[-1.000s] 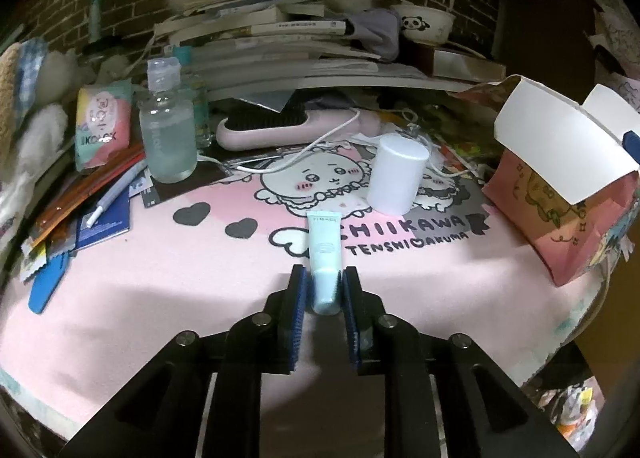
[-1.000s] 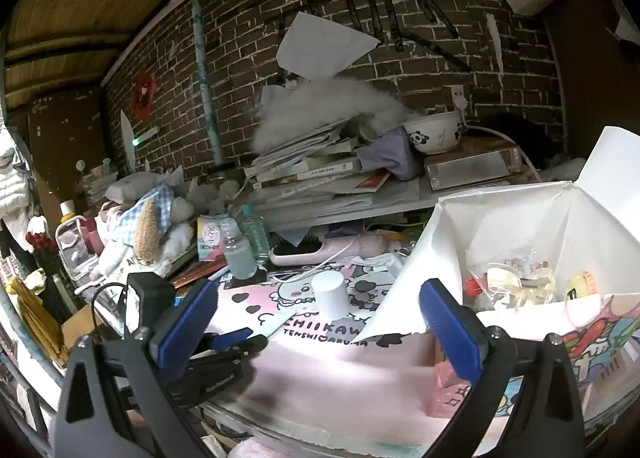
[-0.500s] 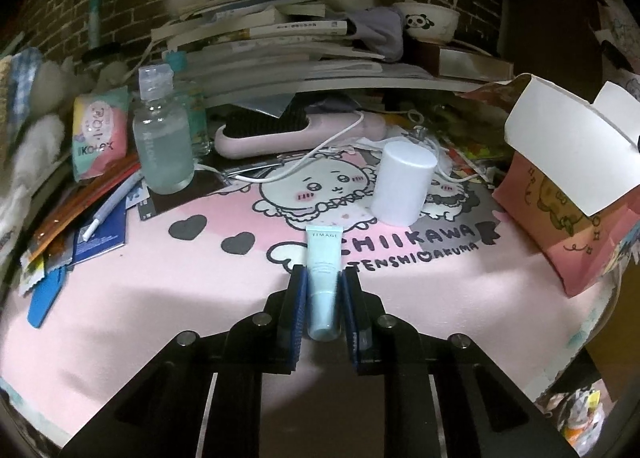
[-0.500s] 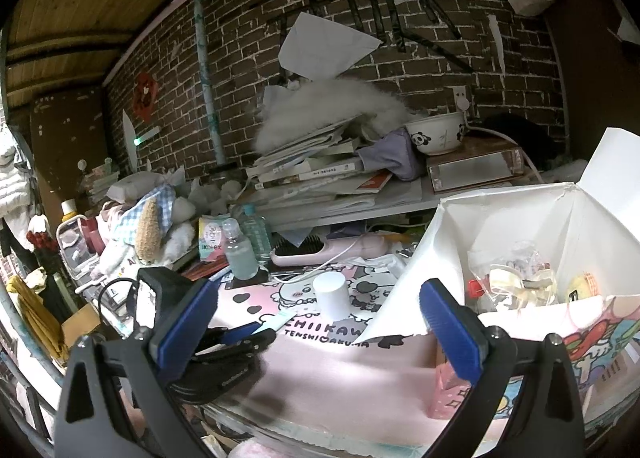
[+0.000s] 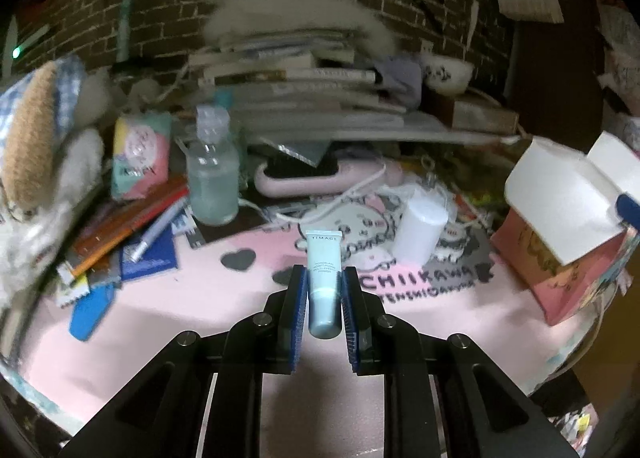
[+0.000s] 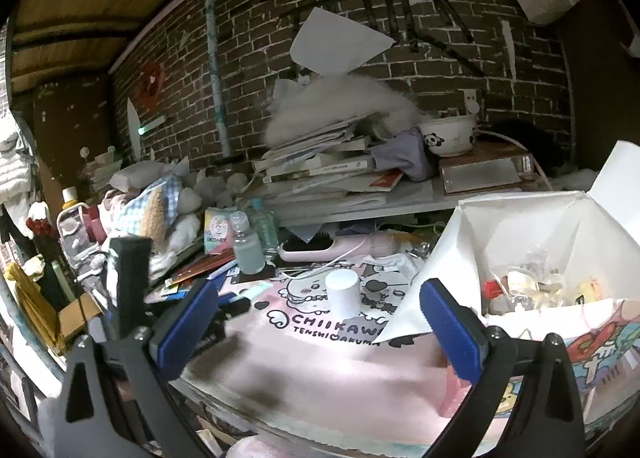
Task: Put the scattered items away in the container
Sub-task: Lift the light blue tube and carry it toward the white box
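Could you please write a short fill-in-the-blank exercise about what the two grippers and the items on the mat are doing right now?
1. The left gripper is shut on a pale blue ____.
2. The right gripper holds nothing; its jaws stand ____.
3. The white cylinder stands upright on the ____ mat.
4. The open container has a ____ lining.

Missing words: tube; open; pink; white

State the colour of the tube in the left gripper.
Pale blue tube, clearest in the left wrist view.
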A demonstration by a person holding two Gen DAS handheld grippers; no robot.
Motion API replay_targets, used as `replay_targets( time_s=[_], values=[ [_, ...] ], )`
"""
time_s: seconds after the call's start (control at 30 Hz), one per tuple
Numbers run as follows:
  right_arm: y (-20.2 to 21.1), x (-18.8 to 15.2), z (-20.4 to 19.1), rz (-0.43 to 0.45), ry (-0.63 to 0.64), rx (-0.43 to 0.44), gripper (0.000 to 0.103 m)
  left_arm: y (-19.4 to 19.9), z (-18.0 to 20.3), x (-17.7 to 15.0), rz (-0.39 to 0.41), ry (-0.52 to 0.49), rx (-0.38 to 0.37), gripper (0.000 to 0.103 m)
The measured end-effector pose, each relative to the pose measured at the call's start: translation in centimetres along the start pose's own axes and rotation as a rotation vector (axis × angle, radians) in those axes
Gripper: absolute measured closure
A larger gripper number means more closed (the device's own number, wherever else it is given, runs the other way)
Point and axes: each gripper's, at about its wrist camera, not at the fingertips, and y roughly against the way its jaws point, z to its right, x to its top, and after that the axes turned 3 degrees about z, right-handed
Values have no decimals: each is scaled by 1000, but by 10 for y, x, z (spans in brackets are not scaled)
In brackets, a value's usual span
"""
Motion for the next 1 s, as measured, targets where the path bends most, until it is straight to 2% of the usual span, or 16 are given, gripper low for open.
replay_targets(
  time_s=[0.13, 0.3, 0.53, 0.83, 1.0],
  values=[
    [3, 2, -1, 6, 6, -2, 2, 12, 3, 14, 24, 3, -76, 91],
    [0, -5, -5, -28, 19, 28, 2, 24, 8, 37, 44, 31, -199, 91],
    [-17, -28, -18, -97, 32, 77, 2, 37, 23, 69, 69, -10, -273, 91],
    [-45, -56, -19, -175, 2, 74, 2, 35, 62, 100, 25, -97, -437, 91],
    [-52, -67, -15, -205, -17, 75, 2, 24, 101, 113, -48, -170, -543, 91]
  ],
)
